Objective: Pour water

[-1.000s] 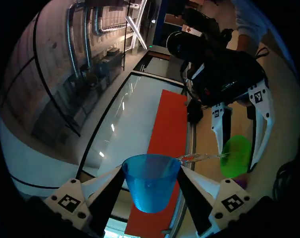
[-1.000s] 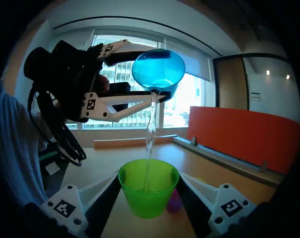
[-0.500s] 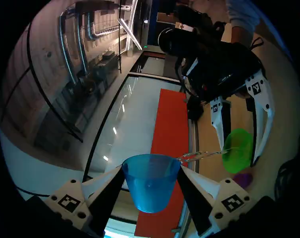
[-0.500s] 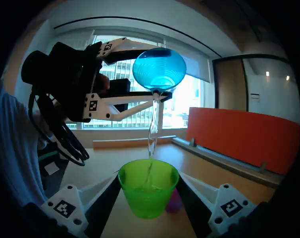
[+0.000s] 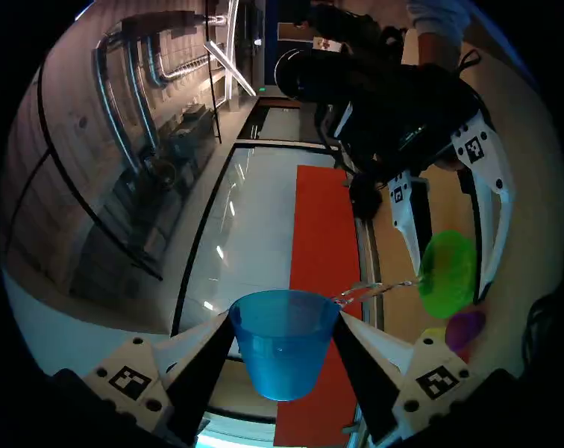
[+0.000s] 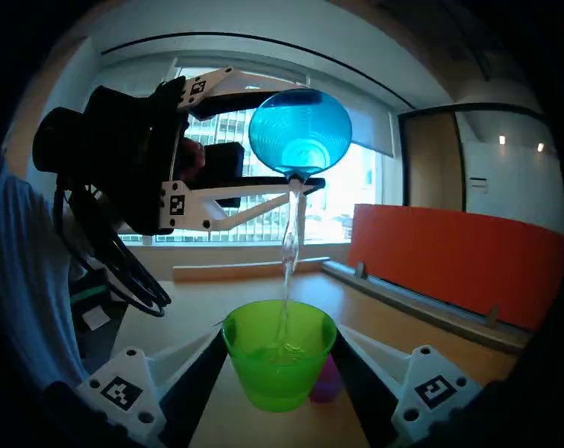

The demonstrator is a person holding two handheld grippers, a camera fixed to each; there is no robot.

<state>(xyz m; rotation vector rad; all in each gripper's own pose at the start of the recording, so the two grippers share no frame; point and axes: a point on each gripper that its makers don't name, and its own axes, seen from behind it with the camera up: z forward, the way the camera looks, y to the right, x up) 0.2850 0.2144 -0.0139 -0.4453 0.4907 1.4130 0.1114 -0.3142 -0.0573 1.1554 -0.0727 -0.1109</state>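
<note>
Water (image 6: 288,246) from blue cup (image 6: 300,133) fills green cup (image 6: 278,377), right gripper view.

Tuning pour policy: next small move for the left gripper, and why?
Probably tip the blue cup slightly further. The left gripper holds it above the green cup in the right gripper; the thin water stream lands inside, and the level sits well below the rim.

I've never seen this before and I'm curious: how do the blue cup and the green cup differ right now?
The blue cup is tipped sideways up high; the green cup sits upright below. Water streams out of the blue cup into the green cup. Both are translucent tapered cups, the blue held by the left gripper, the green by the right gripper.
</note>
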